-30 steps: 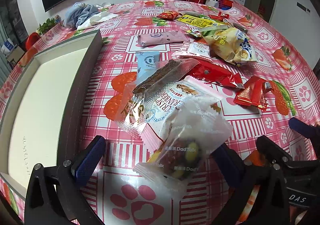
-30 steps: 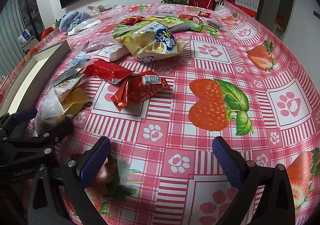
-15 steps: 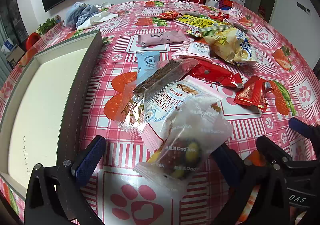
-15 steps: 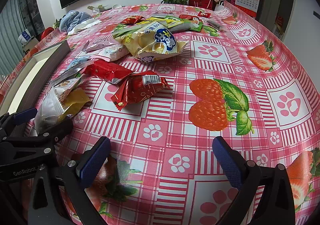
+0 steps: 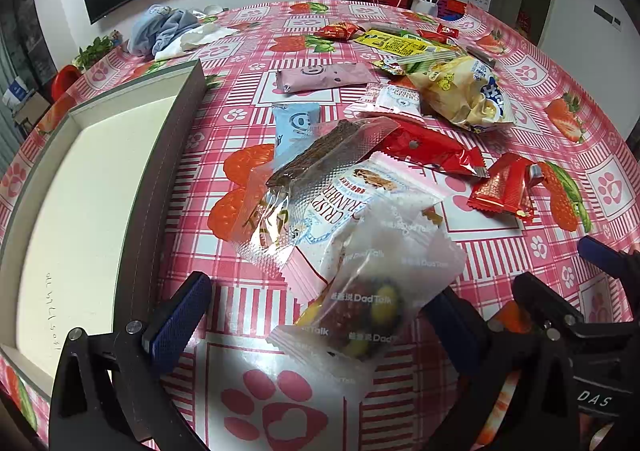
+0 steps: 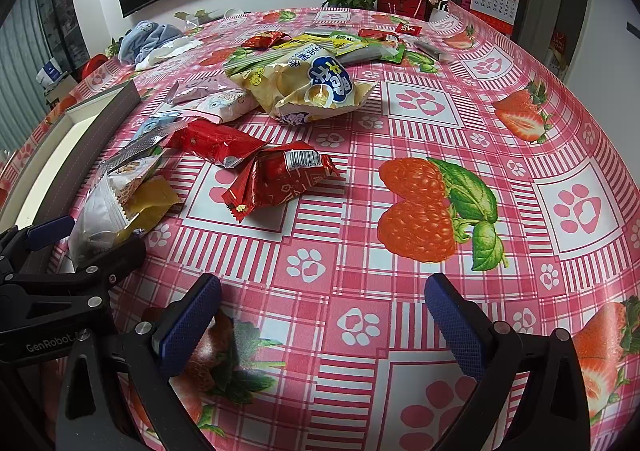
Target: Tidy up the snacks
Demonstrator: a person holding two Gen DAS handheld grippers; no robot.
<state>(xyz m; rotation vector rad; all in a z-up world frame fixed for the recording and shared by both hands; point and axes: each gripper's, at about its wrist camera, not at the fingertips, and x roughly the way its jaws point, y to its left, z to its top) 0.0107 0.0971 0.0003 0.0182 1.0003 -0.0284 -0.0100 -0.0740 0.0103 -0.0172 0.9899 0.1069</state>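
While a clear DadTalk packet (image 5: 372,291) is framed by the gaping, empty left claw (image 5: 316,315), only bare tabletop (image 6: 320,291) is seen between the wide-open right claw (image 6: 322,315).

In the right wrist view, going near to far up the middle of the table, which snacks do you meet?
Red barcode packet → yellow chip bag with blue logo → yellow-green flat packets → small red packet by the far edge.
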